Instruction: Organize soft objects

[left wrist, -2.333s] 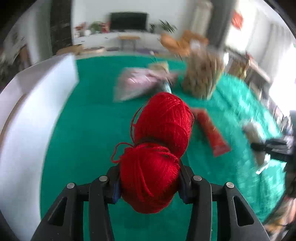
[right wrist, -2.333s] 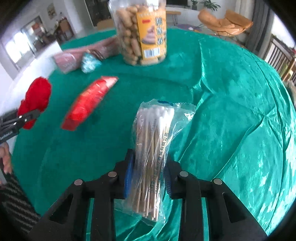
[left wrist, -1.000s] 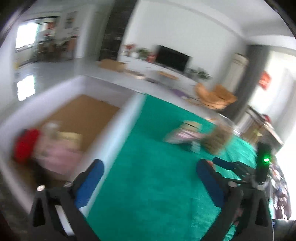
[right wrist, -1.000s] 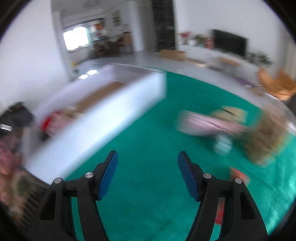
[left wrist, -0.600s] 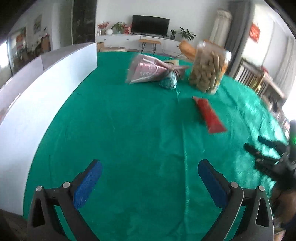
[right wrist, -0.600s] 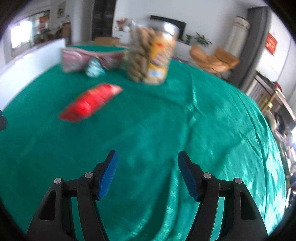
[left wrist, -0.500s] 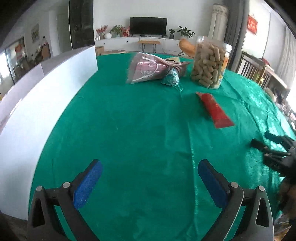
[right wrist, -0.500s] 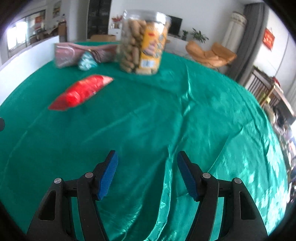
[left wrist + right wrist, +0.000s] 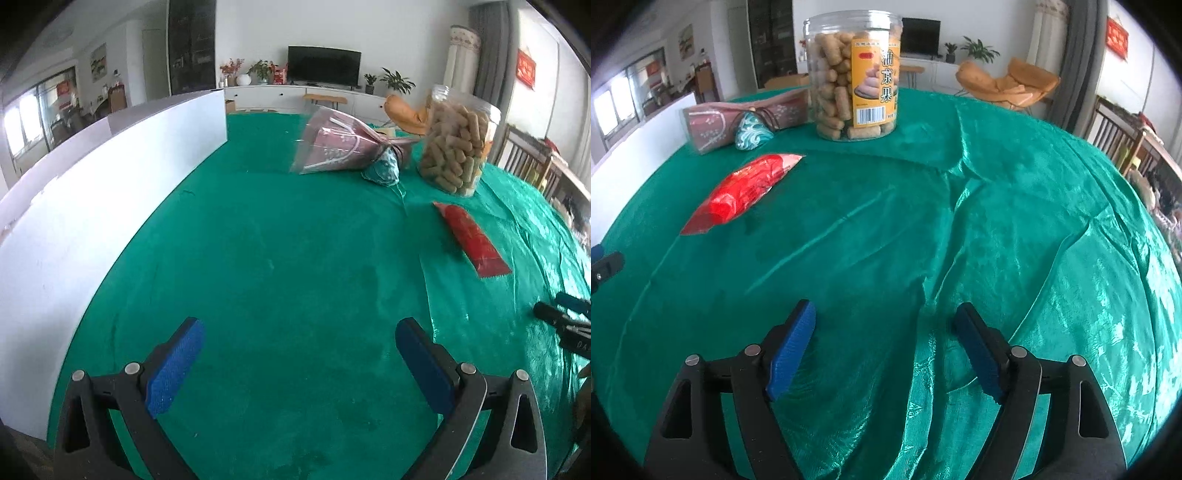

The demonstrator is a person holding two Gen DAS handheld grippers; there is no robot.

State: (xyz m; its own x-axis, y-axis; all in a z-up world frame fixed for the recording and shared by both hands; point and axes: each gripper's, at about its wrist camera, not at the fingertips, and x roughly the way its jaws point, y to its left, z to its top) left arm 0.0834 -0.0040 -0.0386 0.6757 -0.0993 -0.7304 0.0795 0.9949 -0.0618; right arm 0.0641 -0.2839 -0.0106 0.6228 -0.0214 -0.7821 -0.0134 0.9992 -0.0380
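From the left wrist view, the left gripper (image 9: 295, 350) hangs above bare green cloth on the surface (image 9: 280, 258), its jaws wide apart with nothing between them. A white box wall (image 9: 110, 192) runs along the left edge. Far across the cloth lie a pink bagged bundle (image 9: 340, 147) and, touching its near right end, a small teal pouch (image 9: 382, 170). Right of them stands a clear snack jar (image 9: 456, 144), and nearer on the right lies a red packet (image 9: 471, 238). The right gripper's tips show at the right edge.

From the right wrist view, the right gripper (image 9: 886, 347) has just been opening; its jaws stand wide apart, empty, over wrinkled cloth. The red packet (image 9: 742, 194) lies far left, the teal pouch (image 9: 751, 131) and pink bundle (image 9: 738, 118) beyond it, the jar (image 9: 855, 74) upright at the far centre.
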